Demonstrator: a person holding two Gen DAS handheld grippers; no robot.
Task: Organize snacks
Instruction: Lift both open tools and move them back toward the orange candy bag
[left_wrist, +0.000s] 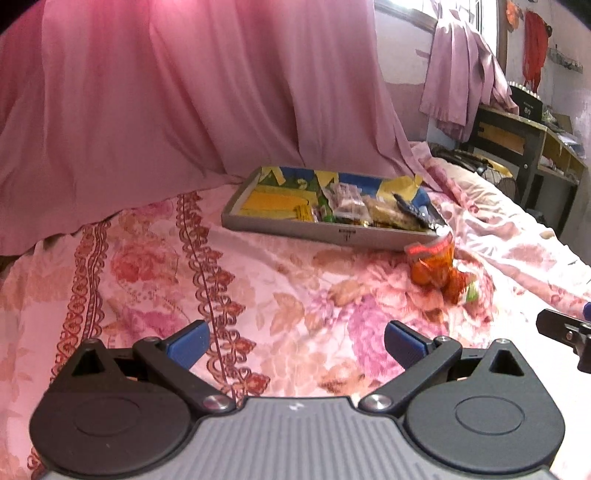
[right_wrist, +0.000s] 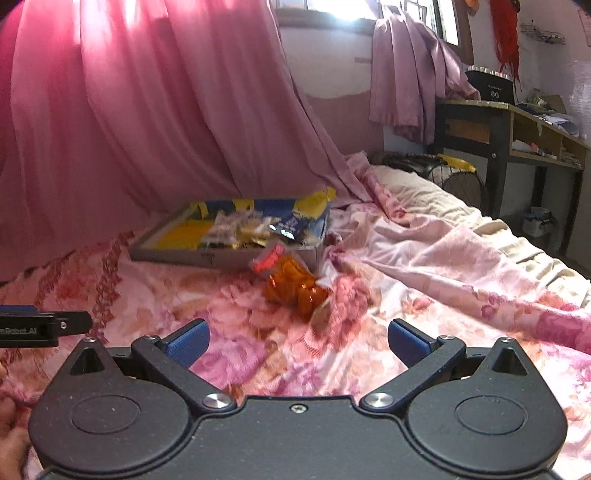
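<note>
A shallow grey cardboard box (left_wrist: 280, 226) with a blue and yellow inside lies on the floral bedsheet and holds several snack packets (left_wrist: 351, 206). An orange snack bag (left_wrist: 436, 269) lies on the sheet just in front of the box's right corner. It also shows in the right wrist view (right_wrist: 295, 286), with the box (right_wrist: 221, 258) behind it. My left gripper (left_wrist: 295, 345) is open and empty, well short of the box. My right gripper (right_wrist: 297, 341) is open and empty, a short way before the orange bag.
A pink curtain (left_wrist: 166, 92) hangs behind the box. Rumpled bedding (right_wrist: 443, 251) lies to the right. A wooden desk (right_wrist: 524, 125) and a fan (right_wrist: 458, 184) stand beyond the bed. The right gripper shows at the left view's right edge (left_wrist: 565, 332).
</note>
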